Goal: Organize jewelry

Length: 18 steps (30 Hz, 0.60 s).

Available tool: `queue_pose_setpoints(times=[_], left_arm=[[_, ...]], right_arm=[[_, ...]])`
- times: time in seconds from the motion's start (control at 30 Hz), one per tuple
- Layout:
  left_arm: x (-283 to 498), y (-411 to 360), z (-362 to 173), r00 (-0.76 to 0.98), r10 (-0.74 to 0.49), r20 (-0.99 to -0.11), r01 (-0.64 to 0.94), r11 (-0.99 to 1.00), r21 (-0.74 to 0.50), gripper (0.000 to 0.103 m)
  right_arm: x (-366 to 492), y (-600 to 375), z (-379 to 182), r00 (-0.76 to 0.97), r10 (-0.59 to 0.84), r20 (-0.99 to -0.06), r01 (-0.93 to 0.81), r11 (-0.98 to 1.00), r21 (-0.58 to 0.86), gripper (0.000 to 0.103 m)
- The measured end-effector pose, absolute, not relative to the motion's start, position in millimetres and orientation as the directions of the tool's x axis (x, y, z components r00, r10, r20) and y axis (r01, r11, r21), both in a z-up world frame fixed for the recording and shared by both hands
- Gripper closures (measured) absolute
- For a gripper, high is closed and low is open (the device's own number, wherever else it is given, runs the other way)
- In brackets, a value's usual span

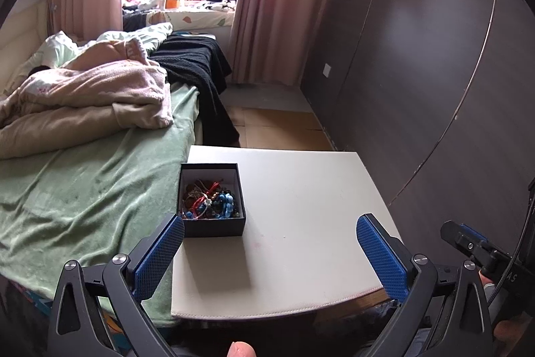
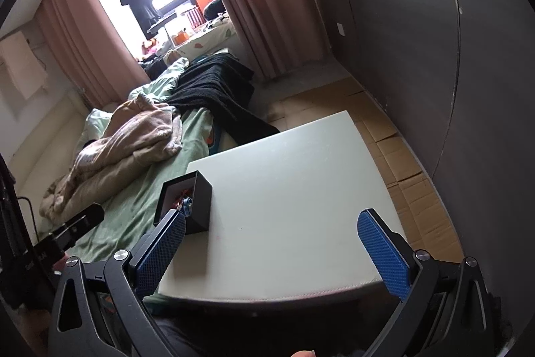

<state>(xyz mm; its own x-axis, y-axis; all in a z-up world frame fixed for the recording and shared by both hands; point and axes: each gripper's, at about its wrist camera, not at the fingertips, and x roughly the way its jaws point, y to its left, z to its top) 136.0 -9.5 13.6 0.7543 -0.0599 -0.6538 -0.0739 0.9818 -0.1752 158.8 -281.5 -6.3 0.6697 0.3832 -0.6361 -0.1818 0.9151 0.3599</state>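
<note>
A small black box (image 1: 211, 225) (image 2: 200, 204) stands near the left edge of a white table (image 1: 301, 240) (image 2: 284, 196). Inside it lies a tangle of jewelry (image 1: 209, 199) (image 2: 185, 204): red cords, blue beads and dark beads. My left gripper (image 1: 270, 251) is open over the table's near part, with nothing between its blue pads; its left finger (image 1: 160, 256) sits just in front of the box. My right gripper (image 2: 271, 251) is open too and holds nothing, its left finger (image 2: 160, 253) beside the box's near corner.
A bed with a green sheet (image 1: 83, 189), a heaped pink blanket (image 1: 90, 96) and a black throw (image 1: 197, 69) borders the table on the left. A dark panelled wall (image 1: 434, 72) runs on the right. Cardboard covers the floor (image 2: 408, 163) beyond the table.
</note>
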Motion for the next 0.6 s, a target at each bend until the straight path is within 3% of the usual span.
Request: queue_pose_setpoints(times=[0.6], left_arm=[[125,-15,-6,0.739,-0.049,-0.672,-0.061,0.988,-0.139,0.0]], right_arm=[[147,-263,-11,0.654,0.437,-0.617,-0.26,0.896,0.359,0.0]])
